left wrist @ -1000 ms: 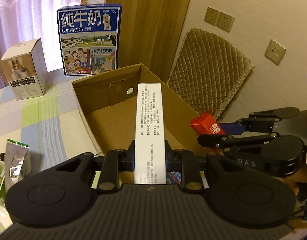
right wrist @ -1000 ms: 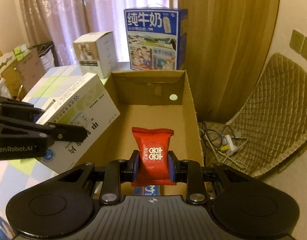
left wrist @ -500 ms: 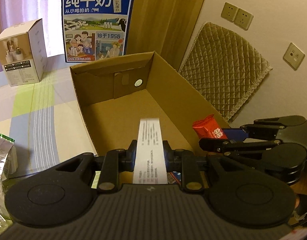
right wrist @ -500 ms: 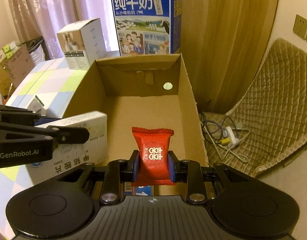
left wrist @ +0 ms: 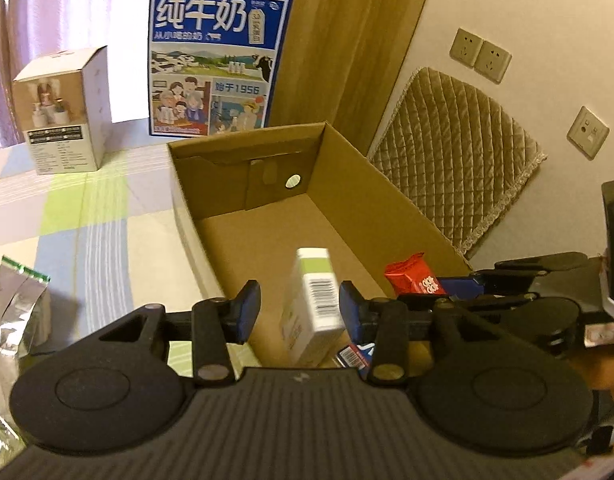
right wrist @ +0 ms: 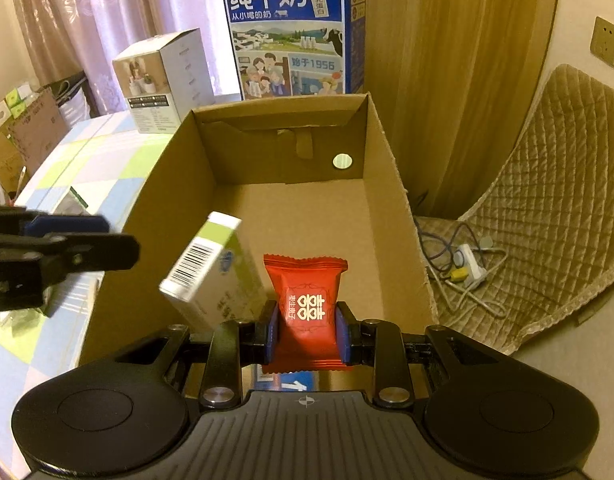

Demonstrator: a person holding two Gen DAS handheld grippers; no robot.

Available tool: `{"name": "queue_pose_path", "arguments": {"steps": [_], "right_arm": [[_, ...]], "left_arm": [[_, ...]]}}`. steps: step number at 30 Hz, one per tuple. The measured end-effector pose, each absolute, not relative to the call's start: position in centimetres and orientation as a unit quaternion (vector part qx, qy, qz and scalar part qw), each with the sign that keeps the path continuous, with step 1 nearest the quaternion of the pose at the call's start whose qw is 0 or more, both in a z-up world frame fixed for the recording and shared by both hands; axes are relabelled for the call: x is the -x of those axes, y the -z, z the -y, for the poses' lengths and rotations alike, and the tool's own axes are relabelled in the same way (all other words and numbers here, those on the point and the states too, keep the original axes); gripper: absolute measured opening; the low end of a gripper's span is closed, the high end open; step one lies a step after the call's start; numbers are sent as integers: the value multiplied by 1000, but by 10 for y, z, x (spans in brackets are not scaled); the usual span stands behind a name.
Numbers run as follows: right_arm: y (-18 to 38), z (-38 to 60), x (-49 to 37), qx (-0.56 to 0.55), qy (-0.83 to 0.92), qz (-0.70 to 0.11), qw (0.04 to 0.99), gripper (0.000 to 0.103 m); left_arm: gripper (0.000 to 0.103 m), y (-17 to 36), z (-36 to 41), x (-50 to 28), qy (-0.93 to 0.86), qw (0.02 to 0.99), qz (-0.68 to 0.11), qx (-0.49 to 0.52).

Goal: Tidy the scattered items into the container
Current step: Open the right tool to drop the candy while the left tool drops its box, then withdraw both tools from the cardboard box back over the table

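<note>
An open cardboard box (left wrist: 383, 184) (right wrist: 387, 152) stands on the checked tablecloth. My left gripper (left wrist: 301, 312) is open above its near end. A white and green medicine box (left wrist: 315, 304) (right wrist: 211, 272) is free of the pads and tilts, blurred, inside the cardboard box. My right gripper (right wrist: 309, 336) is shut on a red candy packet (right wrist: 307, 304) (left wrist: 413, 276), held over the near right part of the cardboard box. The left gripper also shows at the left of the right wrist view (right wrist: 67, 248).
A blue milk carton case (left wrist: 219, 64) (right wrist: 295, 32) and a small white product box (left wrist: 63, 112) (right wrist: 167, 80) stand behind the cardboard box. A silver foil pouch (left wrist: 19, 304) lies on the cloth at left. A quilted chair (right wrist: 547, 200) with cables stands right.
My left gripper has opened and let go of the medicine box, which is dropping into the cardboard box. Both grippers moved forward over the box. The right gripper keeps the candy.
</note>
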State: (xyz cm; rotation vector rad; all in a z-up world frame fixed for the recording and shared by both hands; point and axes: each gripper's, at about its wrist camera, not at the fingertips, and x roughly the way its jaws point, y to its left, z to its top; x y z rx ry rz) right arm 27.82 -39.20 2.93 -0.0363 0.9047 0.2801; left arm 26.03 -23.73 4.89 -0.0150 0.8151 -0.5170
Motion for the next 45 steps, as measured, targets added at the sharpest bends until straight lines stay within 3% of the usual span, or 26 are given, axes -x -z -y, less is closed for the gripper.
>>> {"name": "queue_pose_path", "arguments": {"steps": [2,4,19,25,32,45], "right_arm": [[-31,394,-278,3,-138,-431,892,30],[-35,395,-276,-3,-135,-429,893,42],[-53,386,-226,12,-136,-425,895,58],[-64,373,-199,18,-140,-419,897,65],[-75,354,-169,26,-151,-411,899,71],[-79,310,-128,38,-191,-401,895,84]], "left_arm": [[37,-50,231,-255,245,887,-391,10],[37,-50,227,-250,245,887,-392,12],[41,-49,184,-204,220,890,-398,29],[47,-61,167,-183,210,895,-393,21],[62,-77,144,-158,199,903,-381,17],[78,-76,88,-114,160,912,-377,10]]}}
